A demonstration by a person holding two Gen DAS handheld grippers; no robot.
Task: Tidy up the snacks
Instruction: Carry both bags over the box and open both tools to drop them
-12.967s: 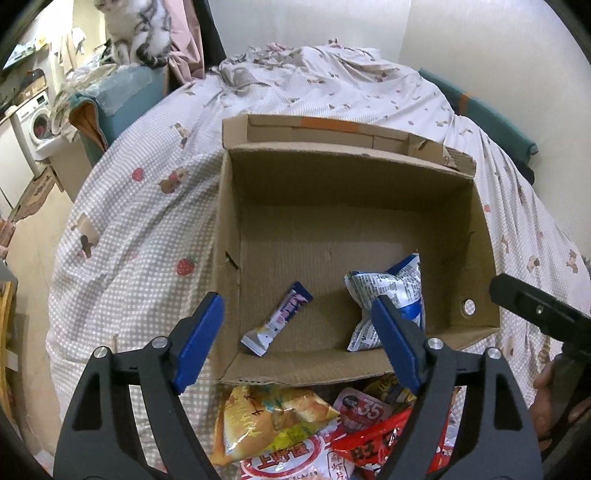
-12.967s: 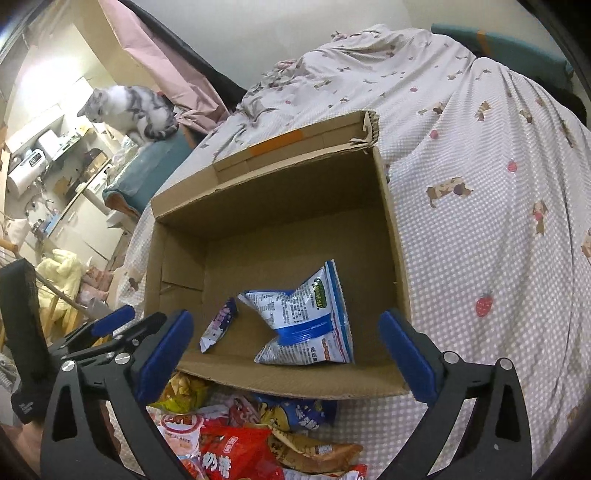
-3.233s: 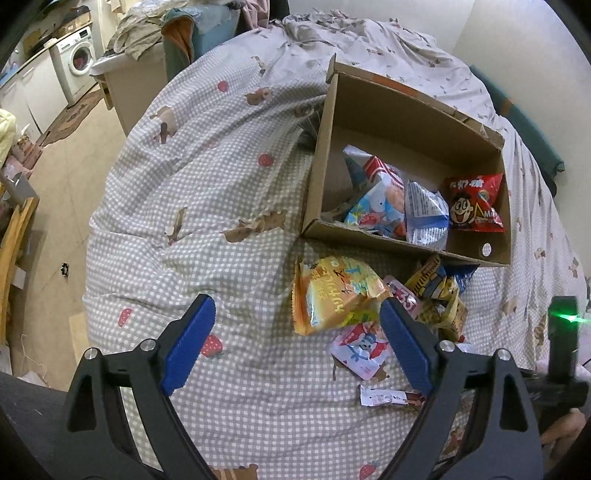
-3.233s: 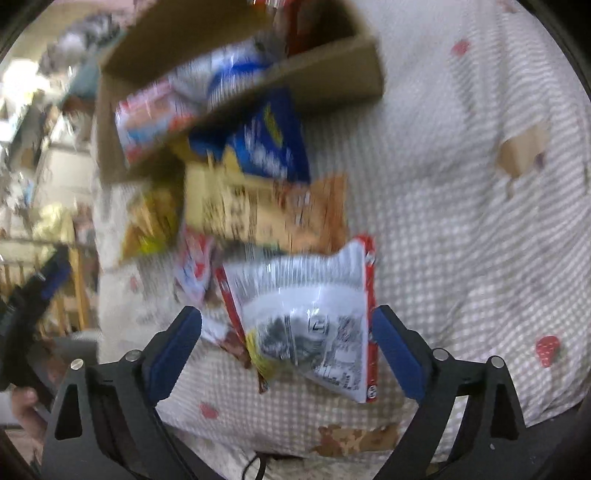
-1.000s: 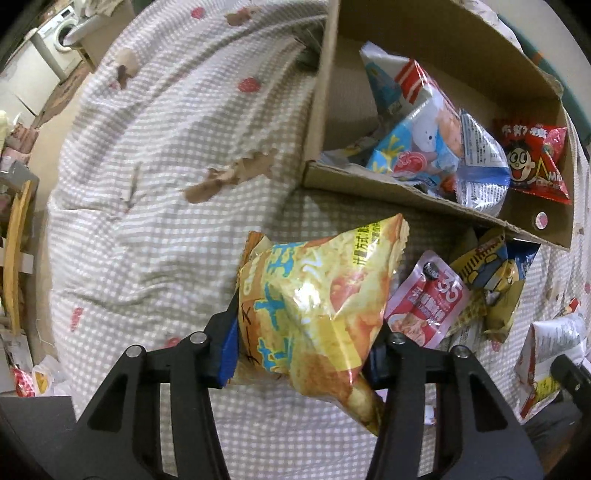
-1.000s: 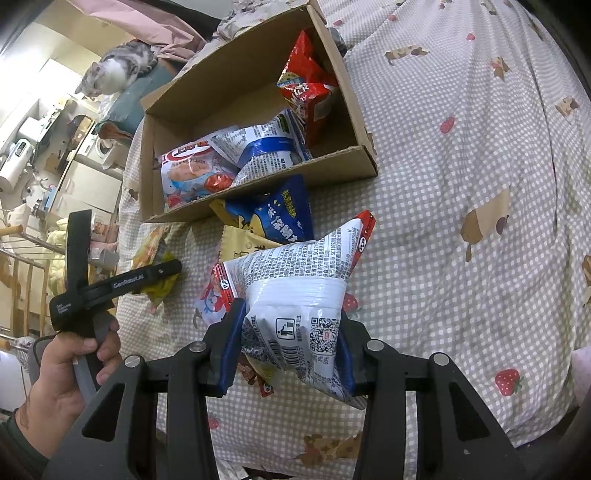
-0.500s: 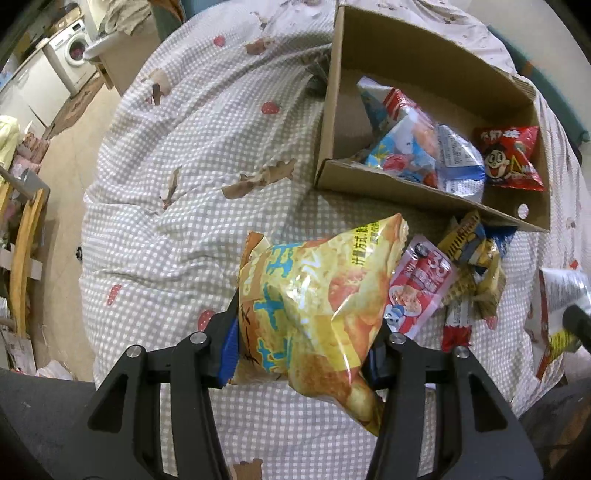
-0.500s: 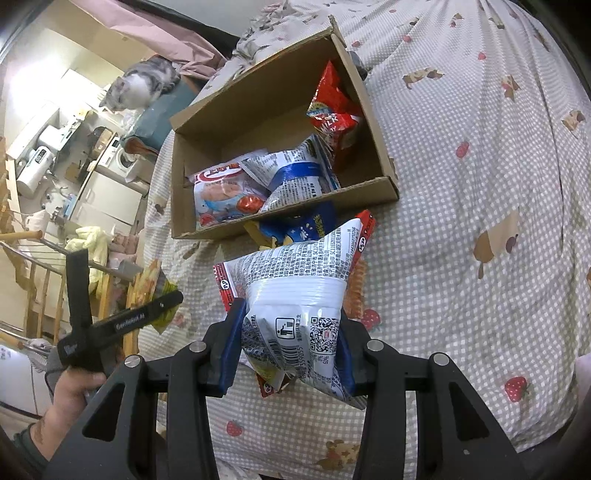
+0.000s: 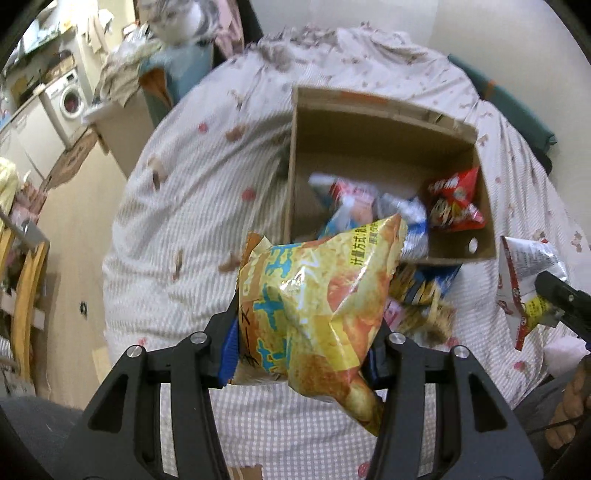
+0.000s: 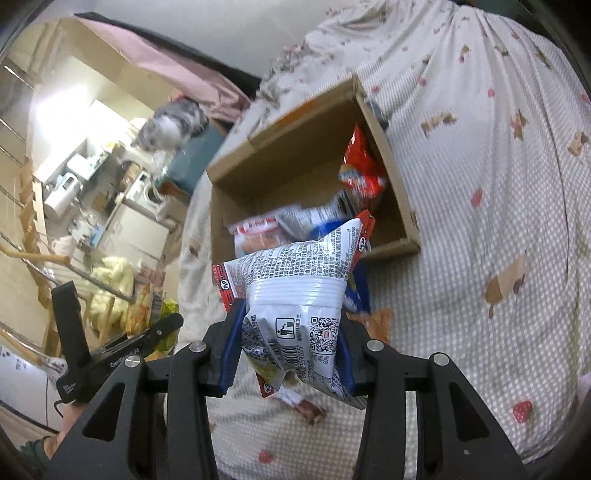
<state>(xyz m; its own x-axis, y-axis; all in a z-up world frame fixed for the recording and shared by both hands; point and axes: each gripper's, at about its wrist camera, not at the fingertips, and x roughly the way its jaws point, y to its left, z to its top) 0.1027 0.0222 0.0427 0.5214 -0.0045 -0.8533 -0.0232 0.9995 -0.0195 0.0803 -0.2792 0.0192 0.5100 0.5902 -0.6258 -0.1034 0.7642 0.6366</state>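
Note:
My left gripper [image 9: 301, 350] is shut on a yellow chip bag [image 9: 314, 299] and holds it in the air in front of the open cardboard box [image 9: 388, 147]. My right gripper [image 10: 288, 350] is shut on a white and red snack bag [image 10: 295, 295], also raised before the box [image 10: 303, 147]. The box holds a red snack bag [image 9: 454, 203] at its right and blue and white packets [image 9: 354, 206] in the middle. The white bag also shows at the right edge of the left wrist view [image 9: 524, 273].
Several loose packets [image 9: 421, 295] lie on the checked bedspread [image 9: 184, 221] just in front of the box. A cat [image 9: 181, 22] sits on a teal seat beyond the bed. A washing machine [image 9: 68, 99] and floor lie to the left.
Both grippers have risen and tilted up with their bags; the box now sits farther ahead and more of the room shows behind it.

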